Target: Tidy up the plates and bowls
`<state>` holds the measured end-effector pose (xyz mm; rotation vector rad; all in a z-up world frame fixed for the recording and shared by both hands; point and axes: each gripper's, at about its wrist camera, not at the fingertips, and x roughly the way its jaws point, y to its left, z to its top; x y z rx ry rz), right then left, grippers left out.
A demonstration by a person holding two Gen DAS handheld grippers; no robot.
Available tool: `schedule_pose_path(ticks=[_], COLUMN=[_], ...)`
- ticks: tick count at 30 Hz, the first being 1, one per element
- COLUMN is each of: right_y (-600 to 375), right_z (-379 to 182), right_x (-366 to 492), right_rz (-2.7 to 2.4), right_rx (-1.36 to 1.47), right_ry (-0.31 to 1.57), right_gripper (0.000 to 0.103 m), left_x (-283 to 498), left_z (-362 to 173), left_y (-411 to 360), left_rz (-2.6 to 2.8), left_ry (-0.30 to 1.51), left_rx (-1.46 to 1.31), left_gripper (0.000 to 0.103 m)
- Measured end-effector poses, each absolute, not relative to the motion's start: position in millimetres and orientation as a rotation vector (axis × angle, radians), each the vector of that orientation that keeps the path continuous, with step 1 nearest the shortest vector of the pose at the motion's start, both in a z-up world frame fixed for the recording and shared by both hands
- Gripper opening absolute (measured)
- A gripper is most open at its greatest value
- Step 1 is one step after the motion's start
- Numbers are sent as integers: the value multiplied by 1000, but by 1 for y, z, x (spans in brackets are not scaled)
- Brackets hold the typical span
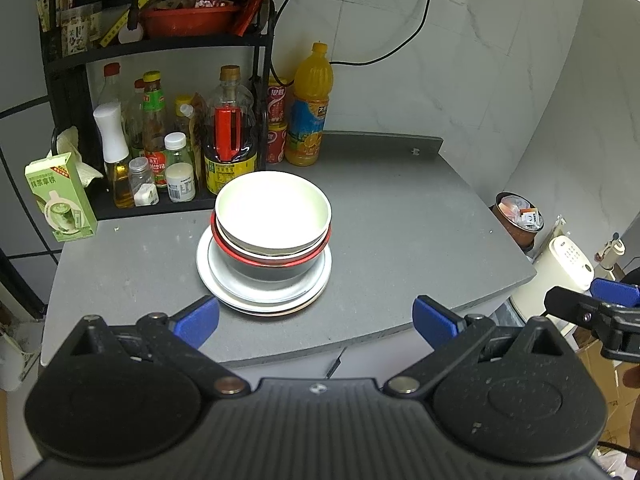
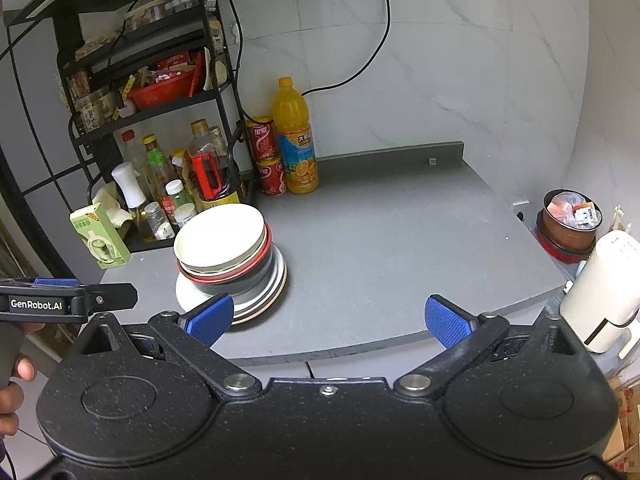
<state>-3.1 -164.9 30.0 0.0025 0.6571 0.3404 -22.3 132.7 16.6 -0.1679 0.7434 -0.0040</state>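
Note:
A stack of dishes stands on the grey counter (image 1: 400,220). A white bowl (image 1: 273,210) sits on top, nested in a red-rimmed dark bowl (image 1: 272,268), and both rest on several white plates (image 1: 224,288). In the right wrist view the white bowl (image 2: 220,240), the dark bowl (image 2: 256,276) and the plates (image 2: 276,284) lie to the left. My left gripper (image 1: 316,318) is open and empty, just in front of the stack near the counter's front edge. My right gripper (image 2: 328,318) is open and empty too, right of the stack.
A black rack (image 1: 64,64) with sauce bottles (image 1: 230,136) stands at the back left beside a green carton (image 1: 60,196), red cans (image 1: 277,124) and an orange juice bottle (image 1: 310,108). A brown bin (image 2: 568,224) and a white appliance (image 2: 600,292) sit beyond the counter's right edge.

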Motion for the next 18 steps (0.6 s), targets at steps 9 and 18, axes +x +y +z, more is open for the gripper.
schedule_pose_path(ticks=[9, 18], right_y=[-168, -175], right_z=[30, 26], right_x=[1, 1], right_rz=[330, 317], right_rx=[12, 17], right_ry=[659, 667], right_gripper=[103, 103], left_x=[-19, -14], left_z=[17, 16], left_y=[131, 123], left_rz=[-8, -22], left_ry=[746, 750], left_rx=[-167, -156], left_gripper=[102, 102])
